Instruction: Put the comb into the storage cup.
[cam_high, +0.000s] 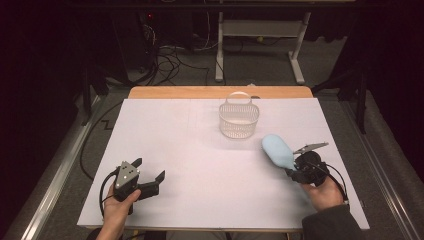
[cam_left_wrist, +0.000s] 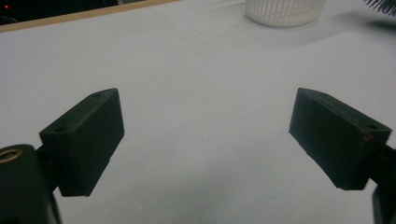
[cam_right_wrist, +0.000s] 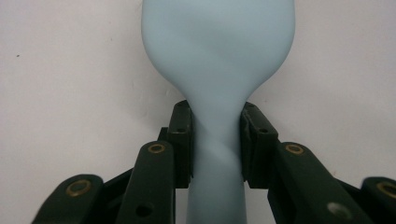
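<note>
From the high view we count one basket (cam_high: 239, 120), one pale blue balloon (cam_high: 278, 151) and two grippers on the white table (cam_high: 190, 150). The right gripper (cam_high: 292, 171) holds the balloon by its narrow end. The balloon's long axis runs from the jaws up and to the left, so its round end points toward the basket. The basket stands at the far middle of the table, up and left of the balloon and apart from it. That offset is, we judge, what the coming move turns on: the right hand (cam_high: 322, 192) is plainly the nearer one and would have to carry the balloon forward and leftward to bring it over the rim. The left gripper (cam_high: 150, 184) rests at the near left, well apart from both things.

In the left gripper view we see the left gripper (cam_left_wrist: 205, 140) with its jaws spread wide and only bare table between them. The basket (cam_left_wrist: 285, 10) sits far ahead and to the right.

In the right gripper view the right gripper (cam_right_wrist: 215, 140) pinches the balloon (cam_right_wrist: 218, 56) at its neck, one pad pressed to each side. The neck looks twisted between the pads. The bulb swells straight ahead, in line with the jaws, above the table surface.
</note>
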